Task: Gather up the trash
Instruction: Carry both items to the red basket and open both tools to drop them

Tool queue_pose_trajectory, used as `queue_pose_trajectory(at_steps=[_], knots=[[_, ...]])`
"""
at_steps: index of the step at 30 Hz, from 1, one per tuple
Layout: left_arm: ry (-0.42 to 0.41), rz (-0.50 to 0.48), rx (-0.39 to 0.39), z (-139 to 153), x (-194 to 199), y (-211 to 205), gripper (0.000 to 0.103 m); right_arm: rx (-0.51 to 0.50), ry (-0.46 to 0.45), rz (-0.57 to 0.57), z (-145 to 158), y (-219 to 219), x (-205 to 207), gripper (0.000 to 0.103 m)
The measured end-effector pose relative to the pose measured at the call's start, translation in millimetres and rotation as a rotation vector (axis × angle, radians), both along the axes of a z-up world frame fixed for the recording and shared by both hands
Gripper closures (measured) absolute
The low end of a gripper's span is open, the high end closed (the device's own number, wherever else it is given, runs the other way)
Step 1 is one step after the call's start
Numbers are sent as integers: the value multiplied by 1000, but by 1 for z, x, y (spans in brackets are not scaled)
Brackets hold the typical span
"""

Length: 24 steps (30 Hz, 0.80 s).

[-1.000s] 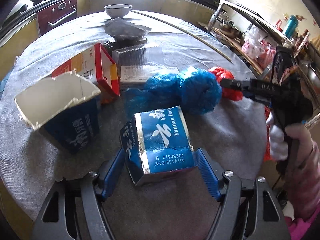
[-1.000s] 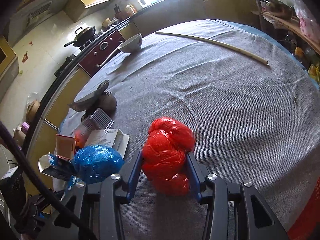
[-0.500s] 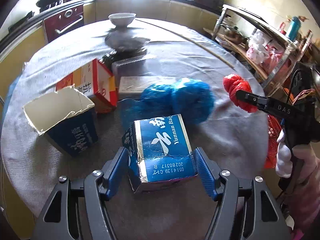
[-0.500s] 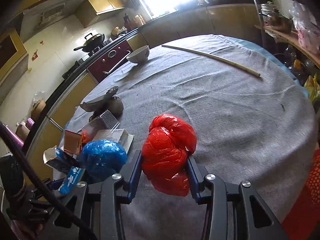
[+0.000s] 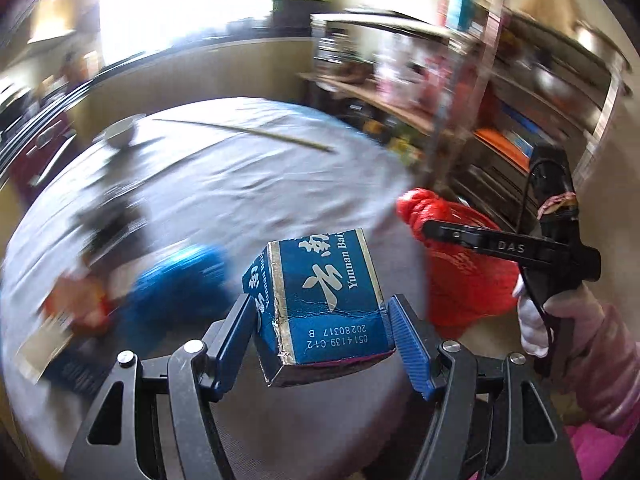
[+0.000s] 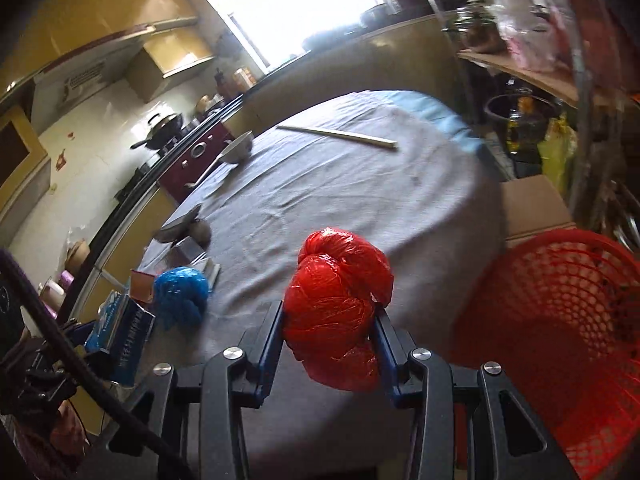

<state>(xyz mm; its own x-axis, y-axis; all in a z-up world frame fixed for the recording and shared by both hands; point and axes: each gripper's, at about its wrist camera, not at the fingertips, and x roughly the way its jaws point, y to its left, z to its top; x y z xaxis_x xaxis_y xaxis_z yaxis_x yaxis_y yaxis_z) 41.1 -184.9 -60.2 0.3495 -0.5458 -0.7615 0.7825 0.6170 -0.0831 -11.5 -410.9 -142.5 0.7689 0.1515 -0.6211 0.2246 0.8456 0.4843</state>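
Between the blue pads of the left claw (image 5: 320,340) sits a blue carton (image 5: 320,300), foil-edged, creased, white lettering on top, clamped on both sides and lifted clear of the desk (image 5: 248,184); the right claw (image 6: 329,340) is squeezed onto a crumpled red plastic bag (image 6: 336,304), glossy and bulging past the pads, held above the desk's edge; just beside it stands a red mesh basket (image 6: 560,304); farther back on the grey cloth lie a blue plastic bag (image 6: 180,292), a bowl (image 6: 240,148) and a long stick (image 6: 340,134).

Bright window (image 6: 288,12), yellow cabinets (image 6: 168,60), metal shelving (image 5: 500,92), grey-clothed round table (image 6: 360,184)
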Motion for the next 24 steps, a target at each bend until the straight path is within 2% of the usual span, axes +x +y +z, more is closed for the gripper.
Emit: queue_pose_trajectory(at_steps=[4,8,15,17,20,24], knots=[[5,-136,30,-9,-12,-68,33,43,7,-113,-8,-45,-42,58],[53,-258,43,-23,-24,-135,33,81,21,-235,-20,-86,-86,58],[81,-372,79,-43,-51,-213,32,152,18,-384,-33,-133,-140,56],[89,-384,94,-47,-55,-227,32,177,12,-405,-35,-139,-145,54],[92,-382,124,-56,-54,-238,32,208,7,-421,-39,-145,-148,44],[107,-364,129,-58,-50,-227,32,217,-6,-424,-41,-149,-150,44]])
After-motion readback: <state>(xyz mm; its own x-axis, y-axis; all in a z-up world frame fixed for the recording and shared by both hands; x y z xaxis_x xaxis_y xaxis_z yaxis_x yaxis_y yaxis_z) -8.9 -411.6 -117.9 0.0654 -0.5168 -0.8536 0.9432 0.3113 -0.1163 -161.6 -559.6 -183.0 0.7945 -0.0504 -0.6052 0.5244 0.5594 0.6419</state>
